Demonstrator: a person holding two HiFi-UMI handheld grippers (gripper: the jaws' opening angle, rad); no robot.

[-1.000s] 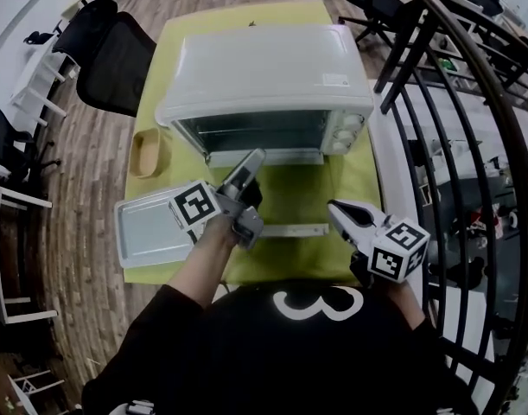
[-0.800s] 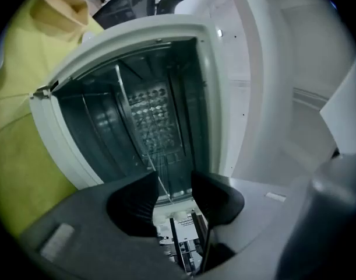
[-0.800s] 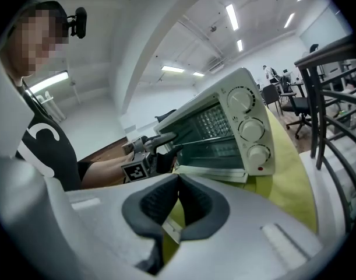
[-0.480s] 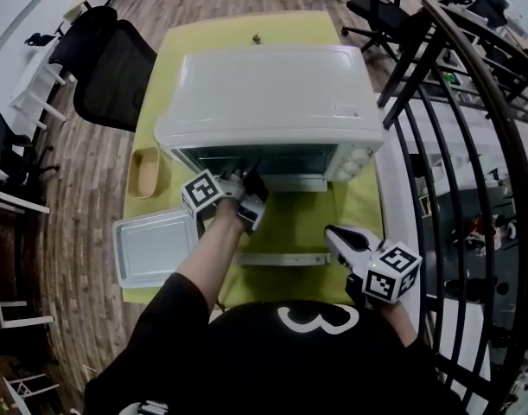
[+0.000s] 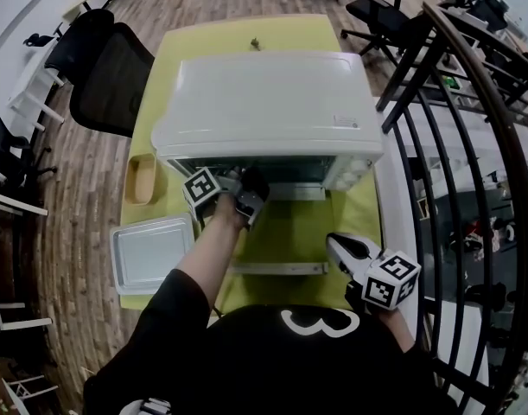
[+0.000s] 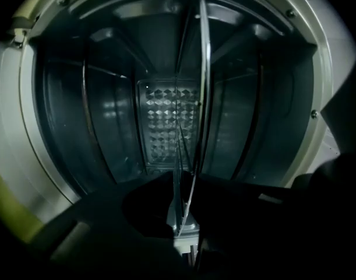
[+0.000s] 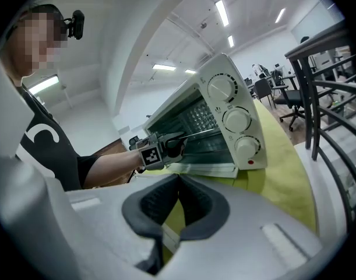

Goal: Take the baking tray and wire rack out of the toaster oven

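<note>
Wire rack [image 6: 198, 104] is still inside the toaster oven [image 5: 264, 93]. The left gripper view shows it edge-on, w/ its front wire running btwn the jaws. L gripper [image 5: 251, 181] reaches level into the oven mouth at approx mid-width, rolled on its side. Its jaws have just been closing and now pinch the rack's front edge. Baking tray [image 5: 151, 253] is already out, flat on the table near-left of the oven, apart from it.

Step in hand, as I read it: grip on the rack is made, pull-out not yet begun. Nxt move is prob. a straight, level draw toward the near side, keeping the rack flat so it doesn't bind on the side walls. One-point grip, so the rack may swing once it's free.

In the way: the dropped door [image 5: 276, 269] lies open on the near side, right under the pull path, so the rack must clear it.

R gripper [image 5: 334, 244] hangs near-right over the cloth, jaws pressed together w/ nothing in them. It's free to steady the rack's right end.

Around:
- yellow-green cloth [image 5: 359, 214] under it all
- tan dish [image 5: 143, 177] just left of the oven, beyond the tray
- black railing [image 5: 471, 145] close on the right
- office chair [image 5: 112, 63] far left
</note>
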